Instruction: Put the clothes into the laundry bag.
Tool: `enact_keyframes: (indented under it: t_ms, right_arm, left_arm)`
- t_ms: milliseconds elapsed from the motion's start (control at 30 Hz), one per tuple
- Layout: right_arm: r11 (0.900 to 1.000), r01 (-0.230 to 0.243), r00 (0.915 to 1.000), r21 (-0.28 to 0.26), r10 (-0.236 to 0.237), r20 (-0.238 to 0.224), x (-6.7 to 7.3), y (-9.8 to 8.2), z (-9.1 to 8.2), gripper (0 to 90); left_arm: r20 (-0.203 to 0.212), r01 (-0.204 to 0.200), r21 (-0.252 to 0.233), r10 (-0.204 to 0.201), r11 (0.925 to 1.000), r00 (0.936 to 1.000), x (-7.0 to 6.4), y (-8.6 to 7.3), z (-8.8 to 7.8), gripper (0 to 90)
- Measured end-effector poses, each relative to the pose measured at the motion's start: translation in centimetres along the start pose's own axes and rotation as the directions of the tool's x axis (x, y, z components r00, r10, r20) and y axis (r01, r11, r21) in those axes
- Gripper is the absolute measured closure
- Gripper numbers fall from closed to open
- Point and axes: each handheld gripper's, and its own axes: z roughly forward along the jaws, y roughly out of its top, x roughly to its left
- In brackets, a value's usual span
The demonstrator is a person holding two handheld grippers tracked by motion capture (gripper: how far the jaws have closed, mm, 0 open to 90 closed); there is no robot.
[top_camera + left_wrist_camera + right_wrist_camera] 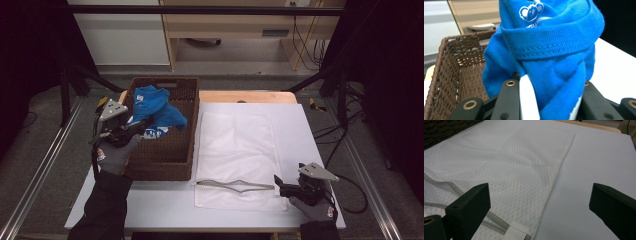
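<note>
White counter (300, 130): blue shirt (157, 107) is clamped by left hand-held gripper (131, 129) over basket (165, 160). Right hand-held gripper (278, 184) is held wide by mesh bag (237, 145). Risk: trailing shirt could be snagged on the wicker rim.

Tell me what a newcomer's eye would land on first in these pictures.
The bright blue garment stands out: the left gripper is clamped on it above the brown wicker basket at the table's left. Next comes the white mesh bag lying flat beside the basket, the right gripper open at its zipper end.

Bright, even overhead light on the table (300, 130), dark surroundings, slightly soft focus.
</note>
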Motion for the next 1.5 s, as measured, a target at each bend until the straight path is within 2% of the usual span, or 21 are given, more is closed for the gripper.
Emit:
enact_keyframes:
  t_ms: [333,633,933,1133,1300,1333,1367,1467,1500]
  right_arm:
    - [1.000,-0.013,0.9999,-0.010,0.013,-0.007,-0.1,0.0,-0.1,6.4]
    - [1.000,-0.012,0.9999,-0.014,0.012,-0.002,-0.1,0.1,-0.2,7.0]
    - [1.000,-0.016,0.9999,-0.016,0.016,-0.004,-0.2,0.1,-0.3,7.9]
    - [1.000,-0.012,0.9999,-0.013,0.012,-0.005,-0.1,0.1,-0.3,8.2]
    - [1.000,-0.015,0.9999,-0.018,0.015,-0.003,-0.1,0.1,-0.3,8.0]
    - [1.000,-0.013,0.9999,-0.021,0.013,-0.002,-0.2,0.1,-0.4,8.0]
    - [1.000,-0.015,0.9999,-0.022,0.015,-0.002,-0.2,0.1,-0.4,7.9]
    - [1.000,-0.018,0.9998,-0.025,0.018,0.000,-0.2,0.2,-0.5,7.9]
    - [0.999,-0.020,0.9998,-0.025,0.020,-0.002,-0.2,0.2,-0.5,7.9]
  left_arm:
    - [0.030,-0.019,-0.064,0.021,0.9977,0.9993,-2.2,1.7,-1.9,68.9]
    - [0.056,-0.029,-0.079,0.033,0.9965,0.9979,-4.0,2.5,-2.2,68.8]
    - [0.107,-0.061,-0.084,0.070,0.9946,0.9918,-6.6,2.9,-1.4,68.7]
    - [0.126,-0.062,-0.086,0.072,0.9944,0.9893,-7.7,3.1,-0.8,68.7]
    - [0.162,-0.074,-0.086,0.088,0.9935,0.9828,-9.4,3.3,0.3,68.7]
    - [0.162,-0.074,-0.086,0.088,0.9935,0.9828,-9.4,3.3,0.3,68.7]
    - [0.177,-0.079,-0.086,0.094,0.9931,0.9798,-10.1,3.4,0.7,68.7]
    - [0.186,-0.076,-0.092,0.092,0.9929,0.9783,-10.6,3.4,1.0,68.7]
    - [0.198,-0.079,-0.089,0.095,0.9930,0.9756,-11.1,3.4,1.3,68.7]
